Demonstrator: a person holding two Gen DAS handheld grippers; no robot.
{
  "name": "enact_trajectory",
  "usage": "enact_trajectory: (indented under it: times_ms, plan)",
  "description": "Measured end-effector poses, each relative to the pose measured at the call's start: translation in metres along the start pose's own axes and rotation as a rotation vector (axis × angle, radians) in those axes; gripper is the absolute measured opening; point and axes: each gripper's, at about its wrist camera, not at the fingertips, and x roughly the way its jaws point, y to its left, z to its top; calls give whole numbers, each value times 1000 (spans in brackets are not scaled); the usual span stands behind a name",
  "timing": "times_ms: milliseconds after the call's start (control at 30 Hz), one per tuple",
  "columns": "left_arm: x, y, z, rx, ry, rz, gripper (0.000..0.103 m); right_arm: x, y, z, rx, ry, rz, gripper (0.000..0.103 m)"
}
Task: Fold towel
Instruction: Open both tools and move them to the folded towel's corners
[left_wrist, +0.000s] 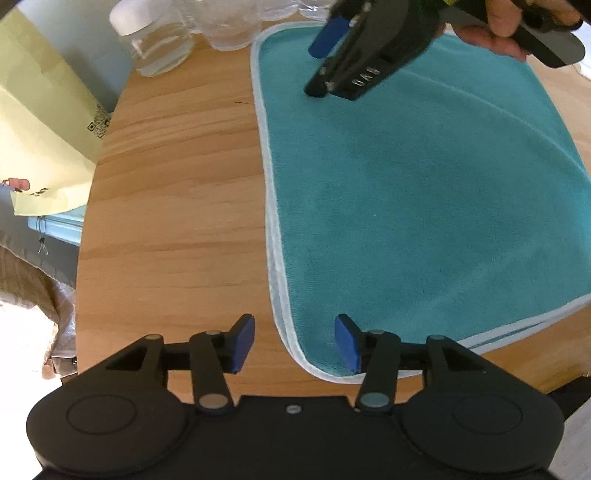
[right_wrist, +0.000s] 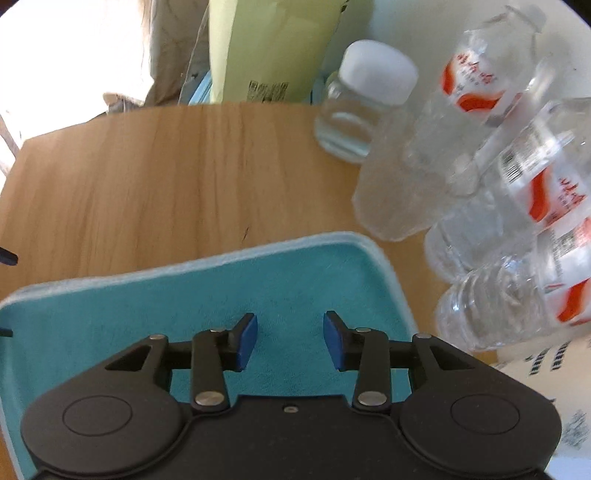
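Note:
A teal towel (left_wrist: 424, 203) with a pale border lies flat on the wooden table (left_wrist: 177, 184), its layered edges showing at the near right. My left gripper (left_wrist: 295, 341) is open and straddles the towel's near left corner: one pad over bare wood, the other over the cloth. Nothing is pinched between them. At the far left corner my right gripper (left_wrist: 323, 62) points down at the cloth, with a person's hand (left_wrist: 495, 26) on its handle. In the right wrist view that gripper (right_wrist: 290, 338) is open just above the towel (right_wrist: 288, 273), and nothing is between its pads.
A glass jar with a white lid (right_wrist: 365, 96) and several clear plastic water bottles (right_wrist: 498, 184) crowd the table beyond the towel's far corner. A pale yellow paper bag (left_wrist: 40, 122) hangs off the table's left edge. Bare wood (right_wrist: 147, 177) lies left of the towel.

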Motion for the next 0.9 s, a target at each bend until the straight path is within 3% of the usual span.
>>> enact_trajectory:
  times_ms: [167, 300, 433, 633, 767, 900]
  plan:
    - [6, -2, -6, 27, -3, 5, 49, -6, -10, -6, 95, -11, -17, 47]
    - [5, -1, -6, 34, 5, 8, 49, -38, -12, -22, 152, -37, -47, 48]
    - [5, -6, -5, 90, -11, 56, 49, -52, -9, -41, 203, 13, -69, 49]
    - [-5, -15, 2, 152, -43, 79, 49, -82, 4, -97, 351, 99, -126, 49]
    - [-13, -29, 10, 200, -86, 49, 49, -111, 21, -140, 499, 133, -131, 49]
    - [-6, -42, 12, 237, -63, 18, 49, -118, 48, -181, 556, 207, -149, 49]
